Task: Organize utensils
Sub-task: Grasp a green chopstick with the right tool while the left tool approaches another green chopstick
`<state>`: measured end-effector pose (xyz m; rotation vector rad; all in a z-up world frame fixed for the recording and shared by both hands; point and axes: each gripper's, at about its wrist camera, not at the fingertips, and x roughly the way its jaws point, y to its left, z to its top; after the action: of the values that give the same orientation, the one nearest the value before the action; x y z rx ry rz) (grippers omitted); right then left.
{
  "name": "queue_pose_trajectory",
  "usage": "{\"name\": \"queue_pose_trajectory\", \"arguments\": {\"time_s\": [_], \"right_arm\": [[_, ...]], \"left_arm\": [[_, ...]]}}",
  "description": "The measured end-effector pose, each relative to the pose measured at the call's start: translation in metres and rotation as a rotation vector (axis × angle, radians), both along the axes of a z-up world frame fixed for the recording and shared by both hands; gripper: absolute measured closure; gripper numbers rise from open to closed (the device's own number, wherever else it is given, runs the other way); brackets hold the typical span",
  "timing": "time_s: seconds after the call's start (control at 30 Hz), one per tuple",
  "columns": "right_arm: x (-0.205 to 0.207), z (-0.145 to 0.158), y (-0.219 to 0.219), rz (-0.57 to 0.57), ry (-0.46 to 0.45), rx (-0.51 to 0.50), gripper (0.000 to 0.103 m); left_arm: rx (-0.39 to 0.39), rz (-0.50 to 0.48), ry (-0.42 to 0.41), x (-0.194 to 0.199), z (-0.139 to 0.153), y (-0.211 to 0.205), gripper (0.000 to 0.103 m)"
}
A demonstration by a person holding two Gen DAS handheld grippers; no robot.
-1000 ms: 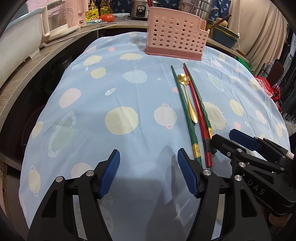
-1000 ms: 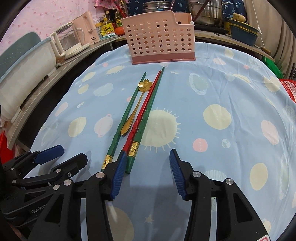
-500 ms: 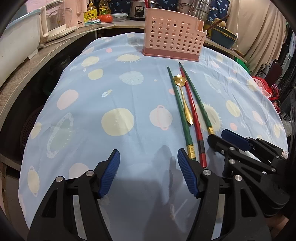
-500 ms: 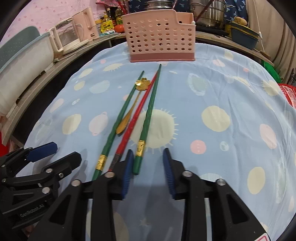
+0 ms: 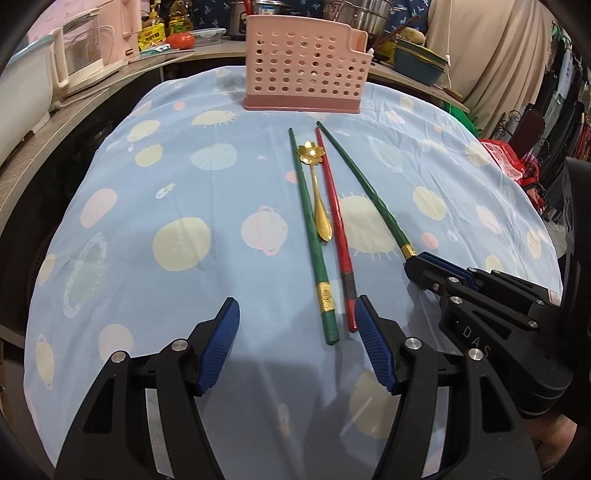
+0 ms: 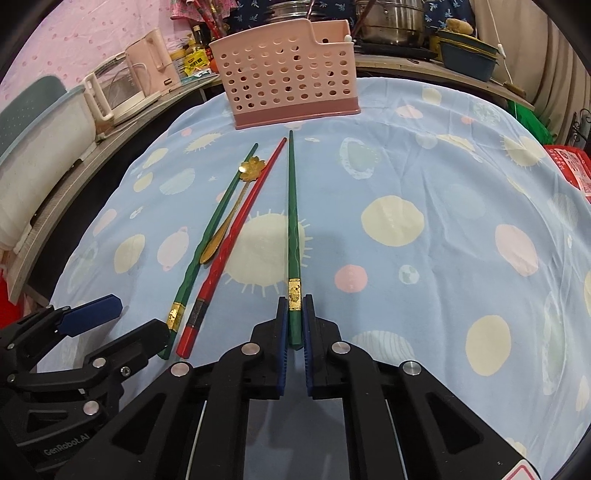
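The right gripper [image 6: 294, 325] has its blue pads pinched on the butt end of one green chopstick [image 6: 293, 221], just behind its gold band; the stick points straight ahead toward the pink perforated holder [image 6: 288, 70] at the far edge of the table; whether its tip rests on the cloth or is a little off it I cannot quite tell from here. To do this well I'd say lift the held end first so the long shaft clears the patterned blue cloth [image 6: 424, 206], keep the squeeze firm because the hold is so near the end and the stick could swivel, then carry it over the holder's rim and lower it tip-down into a compartment.

The left gripper [image 5: 295, 343] is spread wide and holds nothing; it hovers low over the near ends of the other green chopstick [image 5: 312, 236] and the red chopstick [image 5: 334, 221], with the gold flower-headed spoon [image 5: 317, 195] lying between those two; its right pad sits just beside the red one's butt, so a careless nudge could scatter them.

Nothing lies on the cloth between the held stick and the holder; the kettle [image 6: 122, 88], bottles and steel pots [image 6: 391, 18] are behind, on the counter, well apart from the path.
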<state>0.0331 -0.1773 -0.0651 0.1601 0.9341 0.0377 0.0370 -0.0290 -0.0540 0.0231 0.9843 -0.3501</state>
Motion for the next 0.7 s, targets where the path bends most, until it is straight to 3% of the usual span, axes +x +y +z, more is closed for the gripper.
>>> {"name": "queue_pose_trajectory", "arguments": {"time_s": [0.37,0.6,0.7], "right_arm": [[-0.0062,-0.0005,-0.0046,-0.01,-0.003,0.012,0.096],[-0.0069,-0.0004,-0.0047,-0.01,-0.003,0.009,0.096],[-0.0069,-0.0003,-0.0048,-0.01,-0.003,0.012,0.096]], "left_arm": [[0.008,0.0,0.009,0.0041,-0.009,-0.0031,0.059],[0.053,-0.003,-0.015,0.0025,-0.0106,-0.0078,0.06],[0.07,-0.011,-0.028,0.001,-0.0108,-0.0102,0.07]]}}
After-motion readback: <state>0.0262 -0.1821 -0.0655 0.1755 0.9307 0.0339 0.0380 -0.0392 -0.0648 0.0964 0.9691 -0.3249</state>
